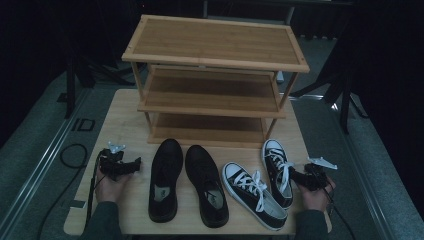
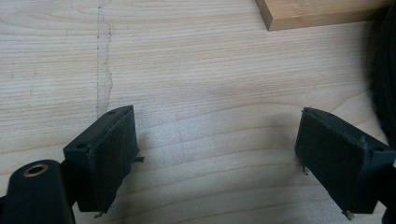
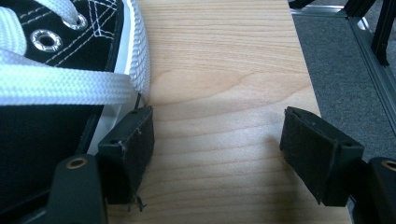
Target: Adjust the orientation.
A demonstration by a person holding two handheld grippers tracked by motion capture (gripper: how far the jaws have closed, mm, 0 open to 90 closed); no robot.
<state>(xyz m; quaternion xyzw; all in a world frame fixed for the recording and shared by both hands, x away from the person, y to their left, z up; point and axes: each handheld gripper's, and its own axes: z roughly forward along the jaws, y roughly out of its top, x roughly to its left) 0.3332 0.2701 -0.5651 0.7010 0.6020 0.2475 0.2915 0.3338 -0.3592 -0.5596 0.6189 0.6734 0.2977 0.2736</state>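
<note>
Two black leather shoes (image 1: 165,177) (image 1: 207,185) lie side by side at the middle of the wooden table (image 1: 122,125), toes toward a three-tier bamboo shoe rack (image 1: 215,47). To their right lie two black-and-white lace-up sneakers (image 1: 252,192) (image 1: 277,167). My left gripper (image 1: 136,164) rests low at the left, pointing at the nearer black shoe, open and empty. In its own view the left gripper (image 2: 215,116) spans bare wood, the black shoe (image 2: 385,70) at the right edge. My right gripper (image 3: 218,114) is open and empty, its left finger beside the sneaker's (image 3: 60,46) white sole.
The rack's bottom board (image 2: 322,14) lies just ahead of the left gripper. The table's right edge and grey floor (image 3: 345,70) are close beside the right gripper (image 1: 294,173). Cables trail on the floor at the left (image 1: 70,155). All the rack's shelves are bare.
</note>
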